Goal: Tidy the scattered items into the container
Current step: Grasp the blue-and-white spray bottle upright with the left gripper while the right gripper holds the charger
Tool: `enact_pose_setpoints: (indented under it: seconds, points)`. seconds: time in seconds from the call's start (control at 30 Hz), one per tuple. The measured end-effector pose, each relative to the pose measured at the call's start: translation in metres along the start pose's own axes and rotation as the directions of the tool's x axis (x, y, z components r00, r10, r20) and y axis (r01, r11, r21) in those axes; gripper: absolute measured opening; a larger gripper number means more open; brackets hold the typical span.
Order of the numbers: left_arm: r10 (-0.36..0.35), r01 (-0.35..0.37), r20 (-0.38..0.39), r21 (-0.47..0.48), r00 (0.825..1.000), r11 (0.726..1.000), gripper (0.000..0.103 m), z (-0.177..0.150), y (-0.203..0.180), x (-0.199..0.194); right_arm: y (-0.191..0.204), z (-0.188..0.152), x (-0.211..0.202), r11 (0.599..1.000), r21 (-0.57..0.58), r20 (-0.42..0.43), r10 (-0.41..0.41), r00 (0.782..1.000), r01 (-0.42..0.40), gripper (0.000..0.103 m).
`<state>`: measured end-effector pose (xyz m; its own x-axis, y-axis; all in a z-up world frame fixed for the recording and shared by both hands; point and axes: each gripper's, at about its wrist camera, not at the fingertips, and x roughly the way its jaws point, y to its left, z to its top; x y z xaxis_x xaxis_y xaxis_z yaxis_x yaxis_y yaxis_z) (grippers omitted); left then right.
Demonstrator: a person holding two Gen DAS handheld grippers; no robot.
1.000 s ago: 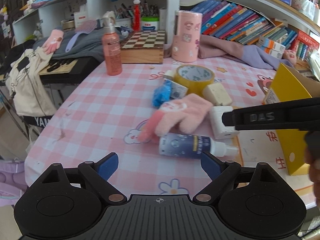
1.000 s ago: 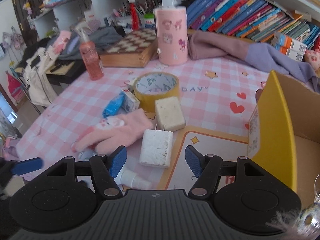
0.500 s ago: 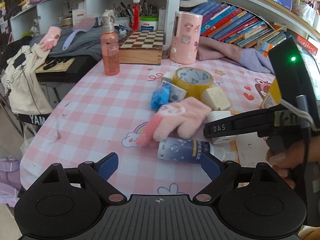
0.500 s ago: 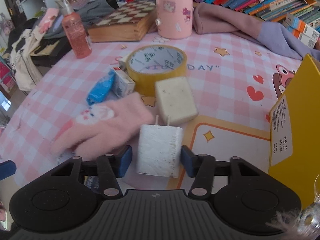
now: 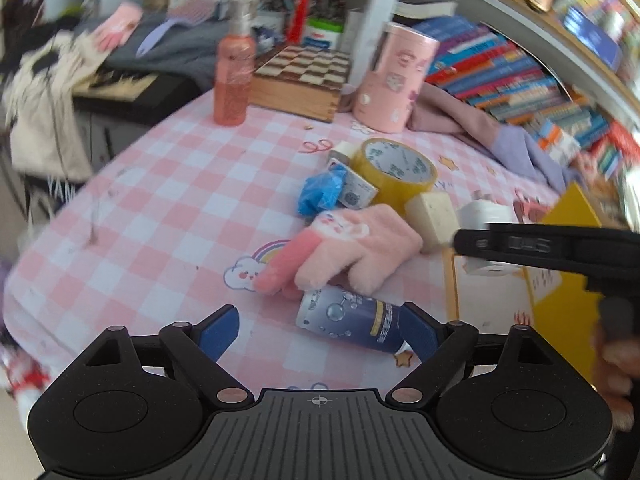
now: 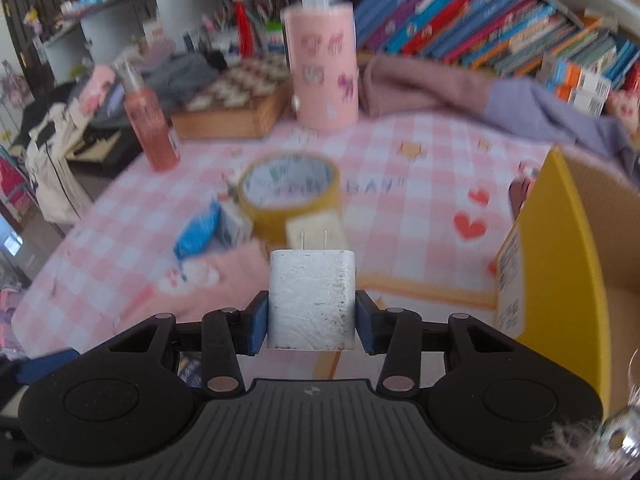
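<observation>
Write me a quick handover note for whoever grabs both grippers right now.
Right gripper: jaws shut on the white charger, prongs pointing away, lifted off the table.
Left gripper: jaws open, empty, low over the table, with the blue bottle lying between its fingers.
Yellow box: on the right, open. Its contents cannot be seen from here.
Left on the table: pink glove, blue bottle, tape roll, beige block, blue wrapper and a small carton.
Next, probably: drop the charger in the box, then take the bottle with the left gripper.
</observation>
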<state>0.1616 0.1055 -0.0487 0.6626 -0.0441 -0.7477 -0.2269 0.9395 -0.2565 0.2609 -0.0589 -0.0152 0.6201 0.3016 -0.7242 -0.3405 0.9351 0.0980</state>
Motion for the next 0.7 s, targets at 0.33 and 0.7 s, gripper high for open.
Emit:
enact_pose_setpoints:
  seconds: [0.33, 0.7]
  points:
    - [0.012, -0.027, -0.079, -0.194, 0.997, 0.981, 0.062, -0.002, 0.002, 0.015, -0.006, -0.002, -0.017, 1.000, -0.023, 0.024, 0.018, 1.000, -0.018, 0.042]
    - [0.020, -0.044, -0.120, -0.195, 0.993, 0.980, 0.039, -0.003, -0.023, 0.030, -0.011, -0.008, -0.025, 0.999, -0.034, 0.026, 0.028, 0.999, -0.027, 0.042]
